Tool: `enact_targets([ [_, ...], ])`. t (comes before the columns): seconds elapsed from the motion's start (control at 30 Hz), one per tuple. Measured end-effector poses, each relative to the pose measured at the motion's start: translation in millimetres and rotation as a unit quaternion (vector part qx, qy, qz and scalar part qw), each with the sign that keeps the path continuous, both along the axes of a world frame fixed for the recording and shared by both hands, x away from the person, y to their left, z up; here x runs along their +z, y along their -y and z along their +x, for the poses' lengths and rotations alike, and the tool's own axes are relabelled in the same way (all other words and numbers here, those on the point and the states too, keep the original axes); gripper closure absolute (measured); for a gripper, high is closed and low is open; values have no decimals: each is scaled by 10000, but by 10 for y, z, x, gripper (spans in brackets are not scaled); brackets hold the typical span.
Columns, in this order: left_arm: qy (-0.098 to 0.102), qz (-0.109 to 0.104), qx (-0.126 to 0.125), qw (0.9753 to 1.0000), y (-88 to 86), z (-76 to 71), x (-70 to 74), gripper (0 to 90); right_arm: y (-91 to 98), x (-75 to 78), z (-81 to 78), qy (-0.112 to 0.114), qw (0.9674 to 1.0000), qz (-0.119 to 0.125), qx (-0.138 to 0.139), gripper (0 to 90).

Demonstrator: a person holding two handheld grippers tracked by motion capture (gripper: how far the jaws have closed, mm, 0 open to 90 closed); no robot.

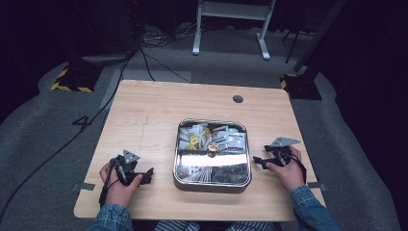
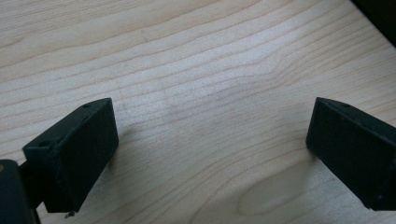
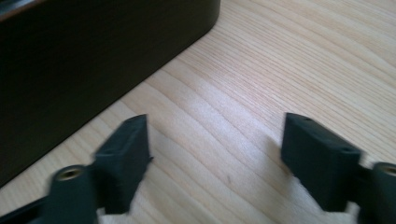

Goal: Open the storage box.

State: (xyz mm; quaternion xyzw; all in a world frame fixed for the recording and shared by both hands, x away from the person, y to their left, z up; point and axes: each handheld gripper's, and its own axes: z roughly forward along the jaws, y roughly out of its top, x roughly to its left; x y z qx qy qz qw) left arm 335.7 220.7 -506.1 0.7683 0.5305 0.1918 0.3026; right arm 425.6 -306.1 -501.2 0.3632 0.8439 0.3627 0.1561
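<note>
Left table edge: the wooden table runs bare from its left edge to my left gripper; open room lies ahead of it and to its left.
Left gripper: I hold it low over the table near the front edge, jaws pointing toward the tray. In the left gripper view my left fingers stand spread wide, with bare wood grain between them.
Gap, left gripper to tray: a strip of bare table separates my jaw tips from the tray's left wall; no contact.
Tray: the square metal tray sits at the table's middle, toward the front, holding packets and small items in compartments.
Gap, tray to right gripper: narrow; my right gripper lies just beside the tray's right wall, apart from it.
Right gripper: my right fingers are spread, nothing between them; the tray's dark wall stands on their left.
Right table edge: close behind my right hand; little room there.
</note>
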Motion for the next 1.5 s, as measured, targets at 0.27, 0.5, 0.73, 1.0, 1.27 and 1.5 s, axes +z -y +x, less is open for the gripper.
enact_targets([
  [0.27,1,9,-30,10000,3,4,1,26,26,269,-83,93,9990,418,85,428],
  [0.5,-12,-13,-97,10000,23,29,0,24,-5,561,-172,254,9972,691,115,469],
  [0.73,-11,-2,-154,9999,32,46,1,23,-319,888,-168,355,9926,915,713,465],
  [1.0,4,9,-147,9999,36,43,1,28,-743,913,-154,275,9889,966,1093,433],
  [1.27,-9,-1,-167,9999,39,52,1,23,-1172,781,-142,118,9855,947,1401,385],
  [1.5,2,2,-161,9999,41,50,0,24,-1430,676,-120,134,9841,897,1525,337],
])
